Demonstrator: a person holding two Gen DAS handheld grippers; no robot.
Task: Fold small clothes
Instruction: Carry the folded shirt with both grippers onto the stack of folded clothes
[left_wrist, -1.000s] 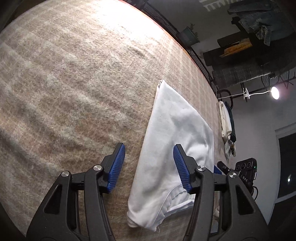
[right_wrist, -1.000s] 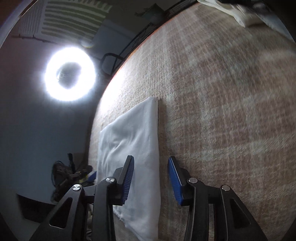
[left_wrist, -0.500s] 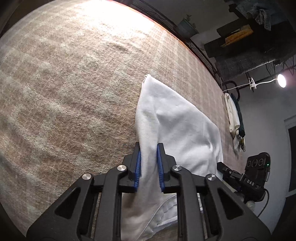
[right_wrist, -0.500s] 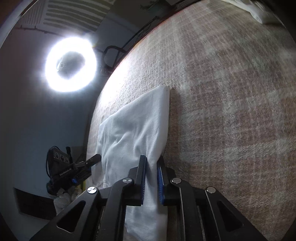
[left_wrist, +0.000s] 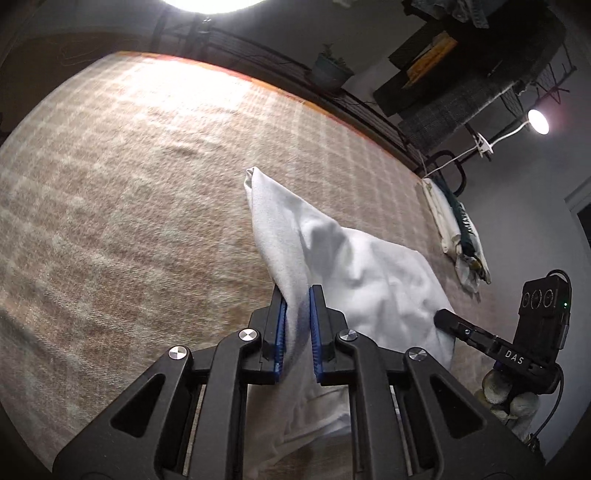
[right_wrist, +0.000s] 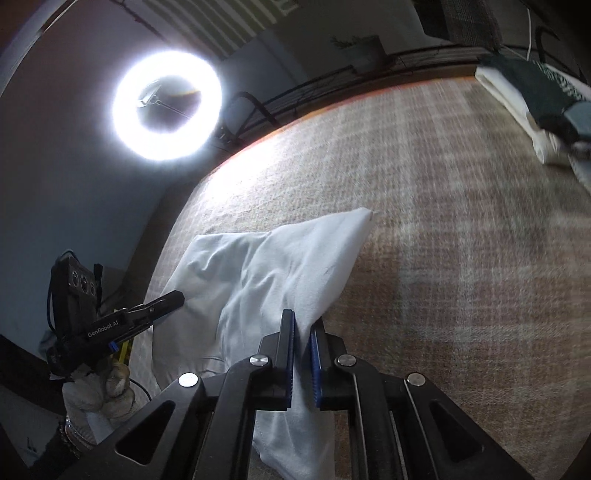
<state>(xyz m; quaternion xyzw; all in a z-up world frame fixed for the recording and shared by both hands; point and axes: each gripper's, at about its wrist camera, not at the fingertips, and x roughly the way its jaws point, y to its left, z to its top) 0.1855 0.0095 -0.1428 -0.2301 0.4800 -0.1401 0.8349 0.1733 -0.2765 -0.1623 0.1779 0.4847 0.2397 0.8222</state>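
Observation:
A white folded garment (left_wrist: 354, 266) lies on the beige checked surface (left_wrist: 129, 206). My left gripper (left_wrist: 296, 295) is shut on its near edge, which is lifted into a ridge running away to a far corner. My right gripper (right_wrist: 302, 325) is shut on the opposite edge of the same garment (right_wrist: 269, 273), which rises toward the jaws. Each view shows the other gripper beside the cloth: the right one in the left wrist view (left_wrist: 447, 319), the left one in the right wrist view (right_wrist: 173, 299).
A small stack of folded clothes (left_wrist: 458, 236) lies at the far edge of the surface, also in the right wrist view (right_wrist: 535, 88). A ring light (right_wrist: 168, 105) and a dark railing (left_wrist: 280, 62) stand beyond the surface. A gloved hand (right_wrist: 96, 391) holds the left gripper.
Both grippers went from open astride the garment's edges to shut on them. They have since lifted the edges, so the cloth peaks and wrinkles between them.

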